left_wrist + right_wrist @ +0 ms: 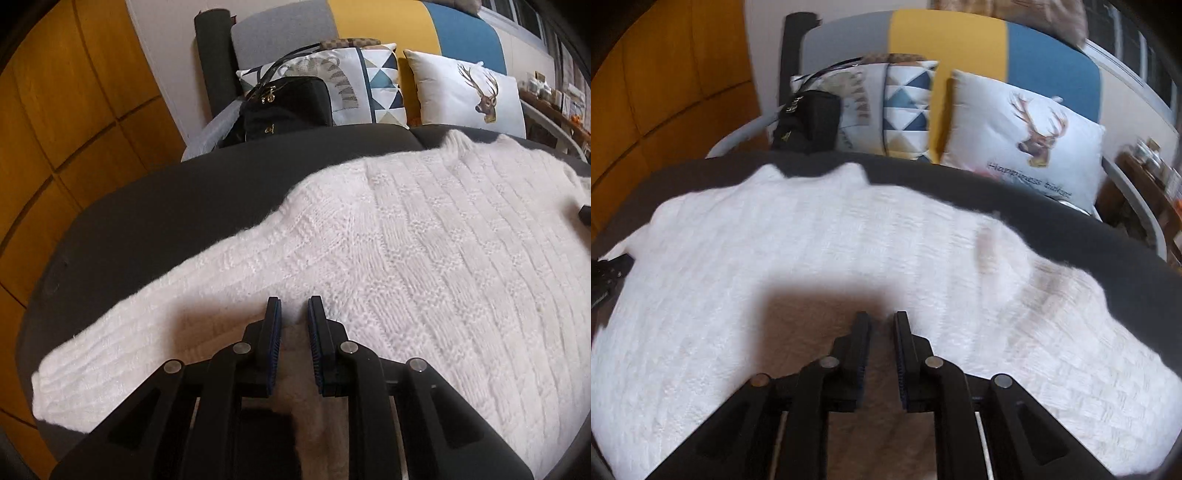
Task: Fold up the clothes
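**A:** Where does the white cable-knit sweater (424,229) lie, relative to the two tools?

**B:** It is spread flat on the dark grey sofa seat (166,206), front side down or up one cannot tell, with its neck end toward the patterned cushions at the back. In the left wrist view one long sleeve (155,317) runs out to the left and downward, away from the body of the garment, so its long axis slants across the seat.

**A:** And the left gripper (294,303)?

**B:** It hovers over the knit about where that sleeve meets the body. Its jaws stand slightly apart with nothing between them; only fabric shows below the gap.

**A:** The right gripper (881,318)?

**B:** The same state: a narrow gap, no cloth pinched. It hangs over the middle of the sweater's body, casting a square shadow (820,306) on the wool just ahead of the fingertips. That view is smeared, so fine detail is lost.

**A:** Which hand is nearer the sleeve?

**B:** The left one, plainly. The cuff end lies off to its left and nearer the seat's front edge. The other sleeve appears to trail toward the right edge in the right wrist view, though blur makes its outline uncertain.

**A:** So the coming move?

**B:** Probably the left tool would travel outward along the sleeve to take the cuff and bring it across the body.
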The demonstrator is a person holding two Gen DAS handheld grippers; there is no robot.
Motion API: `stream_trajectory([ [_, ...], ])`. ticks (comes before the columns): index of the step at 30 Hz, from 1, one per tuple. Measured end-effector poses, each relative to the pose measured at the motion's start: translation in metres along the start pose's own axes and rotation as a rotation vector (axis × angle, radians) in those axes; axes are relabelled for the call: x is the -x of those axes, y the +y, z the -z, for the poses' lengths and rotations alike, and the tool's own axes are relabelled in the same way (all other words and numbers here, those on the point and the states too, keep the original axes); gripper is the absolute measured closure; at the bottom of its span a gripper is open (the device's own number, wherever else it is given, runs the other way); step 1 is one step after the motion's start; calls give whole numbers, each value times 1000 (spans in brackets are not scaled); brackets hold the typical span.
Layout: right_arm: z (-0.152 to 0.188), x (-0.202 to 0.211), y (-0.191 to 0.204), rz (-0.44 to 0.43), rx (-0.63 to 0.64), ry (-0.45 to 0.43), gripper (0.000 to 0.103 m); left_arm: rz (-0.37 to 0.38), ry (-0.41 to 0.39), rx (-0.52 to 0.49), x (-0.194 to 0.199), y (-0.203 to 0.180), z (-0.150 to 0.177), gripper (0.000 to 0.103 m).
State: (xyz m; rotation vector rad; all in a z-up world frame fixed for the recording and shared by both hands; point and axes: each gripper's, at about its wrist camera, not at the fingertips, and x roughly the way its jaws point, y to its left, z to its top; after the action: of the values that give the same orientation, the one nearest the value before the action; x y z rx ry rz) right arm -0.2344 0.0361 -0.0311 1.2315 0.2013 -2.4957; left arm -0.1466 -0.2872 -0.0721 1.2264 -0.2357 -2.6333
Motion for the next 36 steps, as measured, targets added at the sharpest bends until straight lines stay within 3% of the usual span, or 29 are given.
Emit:
stream_trajectory([
  [5,0,-5,-23,21,-68,-9,91,-31,-11,-40,-10,-14,-18,87],
  [12,-13,-10,-57,-24,-148,-3,90,-53,-17,-92,-16,-32,-42,87],
  [14,-18,-2,-57,-58,-154,-3,88,-50,-33,-44,-6,-30,-51,87],
  [16,-30,14,-54,-140,-177,-76,87,-38,-102,36,14,-27,-66,87],
  [18,-51,21,-47,-240,-178,-129,87,26,-149,83,27,-35,-85,87],
  [20,-72,14,-30,-274,-141,-123,87,135,-146,83,26,-55,-103,87],
  [26,-104,-31,-4,-235,-77,-69,87,302,-124,38,-16,-128,-134,87],
  [30,-105,-57,1,-232,-52,-39,93,387,-88,100,-49,-154,-154,87],
  [33,-104,-76,-8,-226,-87,-18,95,381,-11,144,-80,-158,-157,87],
  [36,-99,-84,-20,-212,-129,-28,103,402,-12,182,-87,-152,-156,84],
])
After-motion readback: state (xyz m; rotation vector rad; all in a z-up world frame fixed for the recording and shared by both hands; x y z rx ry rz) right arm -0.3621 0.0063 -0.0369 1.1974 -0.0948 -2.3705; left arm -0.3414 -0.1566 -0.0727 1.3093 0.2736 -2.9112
